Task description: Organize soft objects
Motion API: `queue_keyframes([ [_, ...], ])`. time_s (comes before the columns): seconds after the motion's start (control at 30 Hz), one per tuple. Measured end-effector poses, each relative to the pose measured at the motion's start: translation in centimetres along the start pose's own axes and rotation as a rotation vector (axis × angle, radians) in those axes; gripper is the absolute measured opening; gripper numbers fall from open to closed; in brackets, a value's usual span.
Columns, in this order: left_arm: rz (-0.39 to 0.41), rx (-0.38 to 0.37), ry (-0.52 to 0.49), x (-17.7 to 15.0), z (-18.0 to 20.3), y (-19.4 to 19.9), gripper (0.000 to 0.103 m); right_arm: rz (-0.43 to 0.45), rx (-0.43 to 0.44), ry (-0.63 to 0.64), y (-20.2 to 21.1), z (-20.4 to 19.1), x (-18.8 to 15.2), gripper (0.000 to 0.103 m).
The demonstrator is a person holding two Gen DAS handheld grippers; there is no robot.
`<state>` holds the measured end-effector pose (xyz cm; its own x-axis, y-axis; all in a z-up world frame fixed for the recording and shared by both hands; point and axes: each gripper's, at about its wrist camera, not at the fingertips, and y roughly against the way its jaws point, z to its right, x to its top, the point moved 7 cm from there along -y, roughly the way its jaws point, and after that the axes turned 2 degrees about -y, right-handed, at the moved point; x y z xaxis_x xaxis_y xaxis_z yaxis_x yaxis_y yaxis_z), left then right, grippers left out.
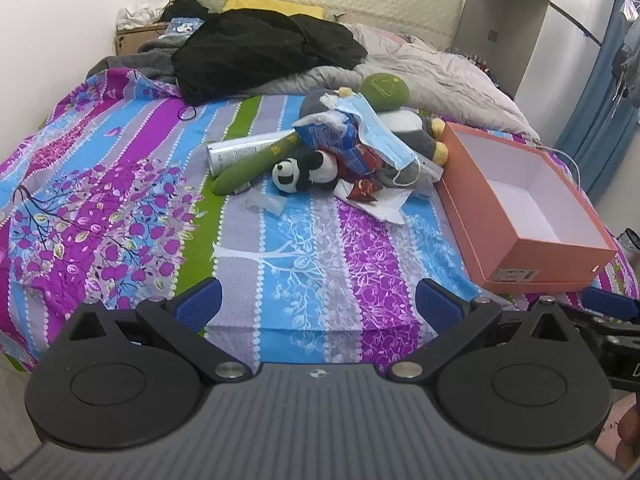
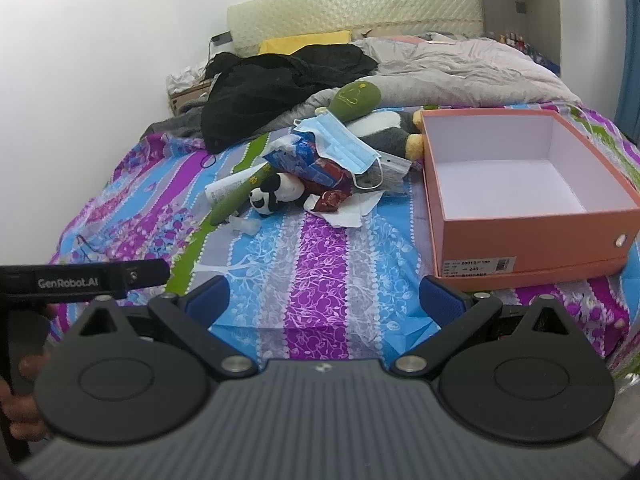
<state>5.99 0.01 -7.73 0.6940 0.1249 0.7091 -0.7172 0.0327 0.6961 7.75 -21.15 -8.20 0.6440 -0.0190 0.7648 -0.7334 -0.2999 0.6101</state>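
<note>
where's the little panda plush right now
The panda plush lies on the bedspread at the front of the pile, in both views' centre, just right of the long green plush and left of the open orange box.

The left gripper point(image 2: 86, 278), seen from the right wrist, carries the white wording "GenRobot.AI" on its black side. A white label point(image 2: 478, 266) on the orange box point(image 2: 532, 240) shows a barcode and the number "245"; its other print is too small to read.

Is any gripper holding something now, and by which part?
Nothing is held. The left gripper and the right gripper are both open above the bed.
</note>
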Motion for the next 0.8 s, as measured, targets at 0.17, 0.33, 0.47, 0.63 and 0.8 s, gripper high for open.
queue_keyframes([
  [0.17, -0.016, 0.009, -0.008, -0.5, -0.3, -1.1, 0.103, 0.002, 0.026, 0.014, -0.9, -0.6, -0.2, 0.103],
  [0.33, -0.024, 0.018, -0.026, -0.6, -0.8, -2.7, 0.103, 0.009, -0.035, 0.028, -2.2, -0.2, -0.1, 0.102],
  [0.47, -0.058, 0.0, -0.037, -0.6, -0.8, -4.8, 0.103, -0.001, 0.005, -0.038, -3.3, 0.5, 0.1, 0.102],
  [0.63, -0.073, -0.017, -0.065, -0.2, -0.5, -7.3, 0.103, -0.006, -0.011, -0.031, -4.9, 0.9, 0.3, 0.099],
  [0.8, -0.087, -0.033, -0.058, 0.2, -0.8, -9.8, 0.103, -0.02, -0.008, -0.025, -6.8, 1.0, 0.6, 0.094],
])
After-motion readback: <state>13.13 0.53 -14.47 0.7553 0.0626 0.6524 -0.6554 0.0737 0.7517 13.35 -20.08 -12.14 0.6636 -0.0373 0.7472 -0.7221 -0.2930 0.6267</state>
